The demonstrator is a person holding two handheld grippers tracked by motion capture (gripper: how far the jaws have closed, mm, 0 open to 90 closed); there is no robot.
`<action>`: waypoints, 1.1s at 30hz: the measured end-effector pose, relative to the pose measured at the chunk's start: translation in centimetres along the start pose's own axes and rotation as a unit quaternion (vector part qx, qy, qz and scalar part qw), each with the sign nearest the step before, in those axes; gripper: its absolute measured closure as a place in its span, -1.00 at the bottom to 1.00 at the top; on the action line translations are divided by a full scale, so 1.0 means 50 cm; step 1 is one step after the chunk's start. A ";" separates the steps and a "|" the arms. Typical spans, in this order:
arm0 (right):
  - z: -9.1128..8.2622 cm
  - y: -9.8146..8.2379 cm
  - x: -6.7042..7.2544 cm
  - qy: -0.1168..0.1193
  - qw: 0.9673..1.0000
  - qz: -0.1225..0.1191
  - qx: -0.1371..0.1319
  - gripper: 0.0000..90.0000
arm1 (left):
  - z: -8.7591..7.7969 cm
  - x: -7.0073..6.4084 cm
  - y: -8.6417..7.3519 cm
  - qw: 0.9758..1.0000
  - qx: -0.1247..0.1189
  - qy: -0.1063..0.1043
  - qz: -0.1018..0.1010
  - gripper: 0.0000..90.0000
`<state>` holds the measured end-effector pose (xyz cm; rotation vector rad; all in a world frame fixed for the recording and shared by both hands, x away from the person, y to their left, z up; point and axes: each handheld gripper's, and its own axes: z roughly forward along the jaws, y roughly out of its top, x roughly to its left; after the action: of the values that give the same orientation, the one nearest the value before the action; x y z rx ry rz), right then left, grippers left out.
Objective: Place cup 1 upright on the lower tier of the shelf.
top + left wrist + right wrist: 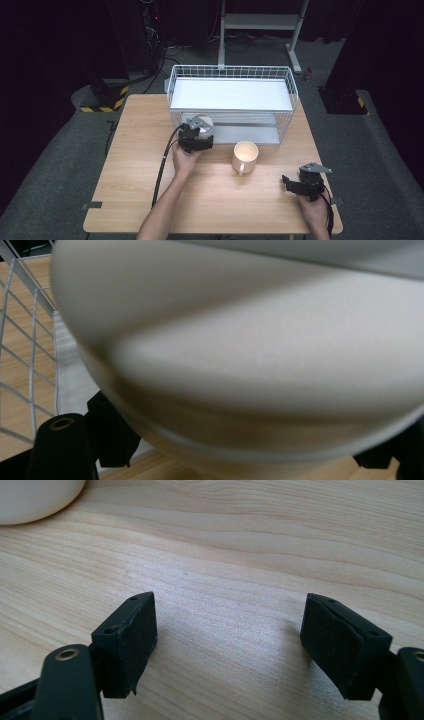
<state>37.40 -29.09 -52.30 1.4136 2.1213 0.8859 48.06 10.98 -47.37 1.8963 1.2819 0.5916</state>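
My left gripper (pixel 200 131) is at the open front of the white wire rack (pixel 292 87), by its lower shelf (pixel 250 134), and is shut on a white bowl (pixel 207 123). In the left gripper view the bowl's (pixel 250 355) curved underside looms close, held at its rim between the jaws of the gripper (pixel 245 452), with rack wires at the left. A cream mug (pixel 245 156) stands on the table, handle toward me. My right gripper (pixel 289 184) rests near the front right, open, nothing between its pads (pixel 130 640); the mug's base (pixel 35 497) is at its upper left.
The wooden table (pixel 130 165) carries the two-tier rack at its far edge, topped by a white board (pixel 230 94). Bare wood lies left of my left arm and between the mug and the right gripper. Beyond the table are a dark floor, cables and a metal stand (pixel 260 22).
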 end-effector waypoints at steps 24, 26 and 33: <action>0.000 0.000 0.000 0.000 1.000 0.001 0.000 -0.49 | 0.046 0.009 0.013 1.000 -0.008 0.023 -0.001 -0.57; 0.000 0.000 0.000 0.000 1.000 0.000 0.000 -0.49 | 0.048 0.010 0.015 1.000 -0.008 0.026 0.003 -0.57; 0.000 0.000 0.000 0.000 1.000 0.000 0.000 -0.49 | 0.062 0.015 0.025 1.000 -0.007 0.026 0.004 -0.57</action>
<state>37.40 -29.09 -52.31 1.4134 2.1214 0.8859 51.30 10.40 -48.27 1.8857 1.3010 0.6569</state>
